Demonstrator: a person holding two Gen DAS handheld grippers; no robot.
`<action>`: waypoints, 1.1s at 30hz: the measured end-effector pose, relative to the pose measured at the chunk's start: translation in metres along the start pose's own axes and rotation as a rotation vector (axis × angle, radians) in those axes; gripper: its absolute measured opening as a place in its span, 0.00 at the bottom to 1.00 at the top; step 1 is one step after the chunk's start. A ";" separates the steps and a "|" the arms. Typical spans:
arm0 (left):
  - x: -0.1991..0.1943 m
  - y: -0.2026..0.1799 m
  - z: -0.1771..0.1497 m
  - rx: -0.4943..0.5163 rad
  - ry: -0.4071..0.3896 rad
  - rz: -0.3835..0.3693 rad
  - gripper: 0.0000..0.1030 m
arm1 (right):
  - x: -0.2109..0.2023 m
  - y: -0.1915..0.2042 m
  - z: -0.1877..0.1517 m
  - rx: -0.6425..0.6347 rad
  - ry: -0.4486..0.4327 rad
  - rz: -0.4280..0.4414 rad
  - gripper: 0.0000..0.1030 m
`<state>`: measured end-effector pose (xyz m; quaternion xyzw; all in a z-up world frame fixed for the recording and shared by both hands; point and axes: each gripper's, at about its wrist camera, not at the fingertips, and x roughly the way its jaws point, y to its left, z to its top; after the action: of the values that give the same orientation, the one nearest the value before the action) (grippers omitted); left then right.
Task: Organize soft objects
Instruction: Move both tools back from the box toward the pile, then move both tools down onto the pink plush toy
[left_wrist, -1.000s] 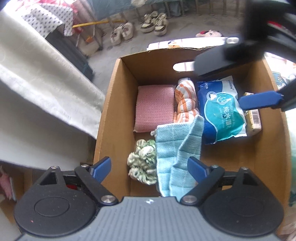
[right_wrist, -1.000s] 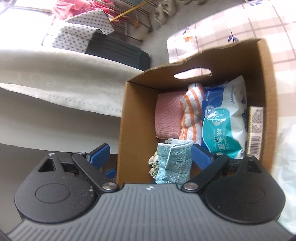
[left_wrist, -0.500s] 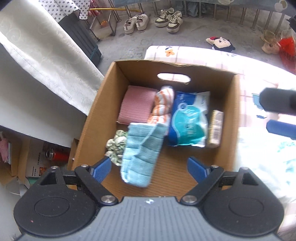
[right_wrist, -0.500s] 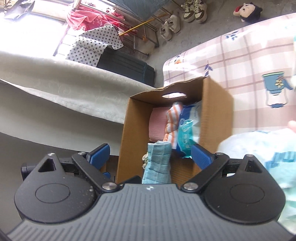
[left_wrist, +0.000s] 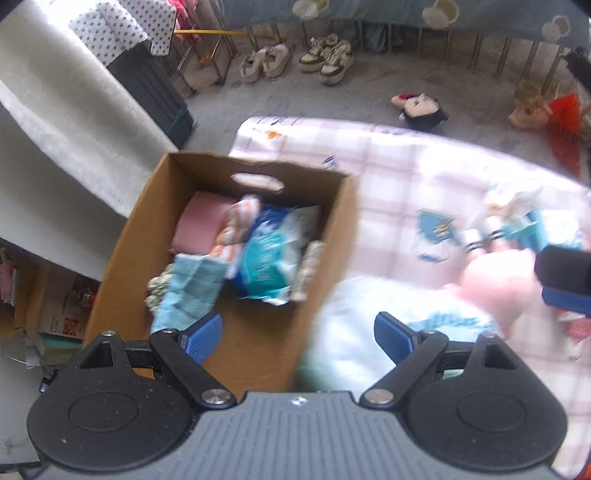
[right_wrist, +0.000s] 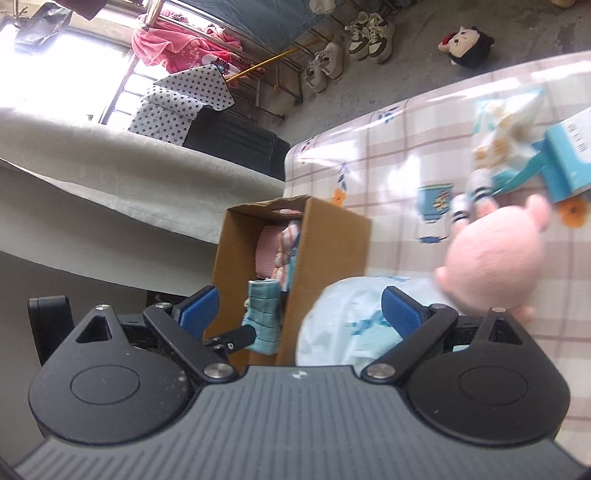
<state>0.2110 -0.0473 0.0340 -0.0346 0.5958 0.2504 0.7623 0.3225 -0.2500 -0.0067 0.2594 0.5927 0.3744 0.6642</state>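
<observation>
My left tongs (left_wrist: 297, 338) wide and empty above the cardboard box (left_wrist: 334, 236), my right tongs (right_wrist: 299, 312) wide too, pink plush (right_wrist: 495, 266) lying right of the box on the checked surface (right_wrist: 402, 147), blue towel (left_wrist: 192, 288) inside.

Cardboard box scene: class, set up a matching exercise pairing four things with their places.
Things:
1. pink folded cloth
2. pink plush toy
3. doll head
4. light blue towel

Places:
A. on the floor
B. far left corner of the cardboard box
C. on the checked tablecloth, outside the box
D. near part of the box, beside the blue wipes pack

Pairs: 1-B, 2-C, 3-A, 4-D
</observation>
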 end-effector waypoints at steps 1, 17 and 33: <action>-0.004 -0.010 0.000 -0.003 -0.012 -0.011 0.88 | -0.010 -0.006 0.002 -0.003 -0.003 -0.005 0.92; 0.006 -0.154 -0.014 0.152 -0.039 -0.163 0.88 | -0.110 -0.148 -0.016 0.116 -0.034 -0.138 0.92; 0.073 -0.197 -0.018 0.338 -0.027 -0.240 0.74 | -0.006 -0.168 0.054 0.166 0.063 -0.108 0.92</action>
<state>0.2903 -0.2006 -0.0872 0.0264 0.6108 0.0545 0.7895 0.4074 -0.3478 -0.1273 0.2694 0.6553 0.2957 0.6407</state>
